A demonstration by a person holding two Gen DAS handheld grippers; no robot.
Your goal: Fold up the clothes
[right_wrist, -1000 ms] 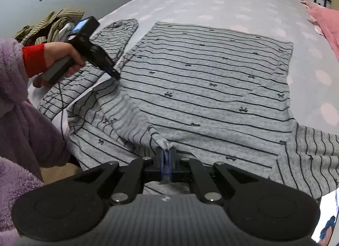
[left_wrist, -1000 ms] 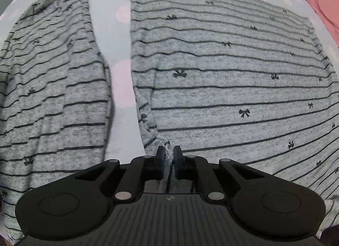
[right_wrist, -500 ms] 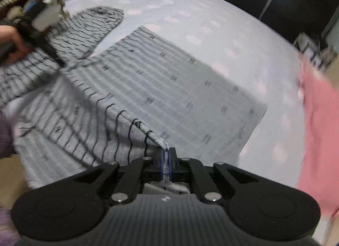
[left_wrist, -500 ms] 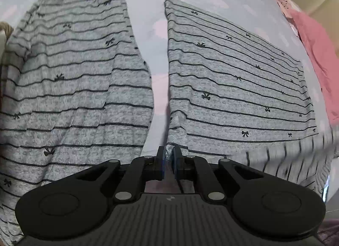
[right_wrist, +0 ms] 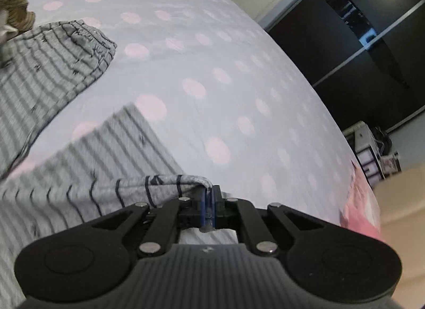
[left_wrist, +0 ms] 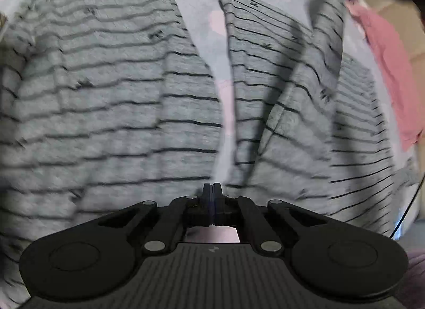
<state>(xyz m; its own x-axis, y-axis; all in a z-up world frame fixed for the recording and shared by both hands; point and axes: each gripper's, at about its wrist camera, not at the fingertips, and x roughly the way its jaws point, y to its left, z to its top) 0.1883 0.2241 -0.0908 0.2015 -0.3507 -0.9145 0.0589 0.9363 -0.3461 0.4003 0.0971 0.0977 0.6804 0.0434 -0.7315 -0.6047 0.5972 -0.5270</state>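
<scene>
A grey shirt with thin black stripes and small bows lies on the bed. In the left wrist view its sleeve (left_wrist: 93,96) fills the left and its body (left_wrist: 255,75) the middle. A lifted flap (left_wrist: 321,69) crosses the body, blurred. My left gripper (left_wrist: 212,189) hovers over the gap between sleeve and body, its jaws closing together with no cloth visible between them. My right gripper (right_wrist: 209,192) is shut on a bunched fold of the shirt (right_wrist: 170,184), which trails off to the left over the flat body (right_wrist: 111,144).
The pale bedsheet (right_wrist: 225,69) has pink dots. A pink garment (left_wrist: 385,69) lies at the right edge of the bed. A brown striped clothes pile (right_wrist: 16,8) sits far left. Beyond the bed are a dark wardrobe (right_wrist: 345,56) and a white drawer unit (right_wrist: 372,149).
My right gripper swung far across the shirt, dragging its held fold along. The left gripper shifted toward the sleeve gap, and the shirt edge it pinched is no longer between its jaws.
</scene>
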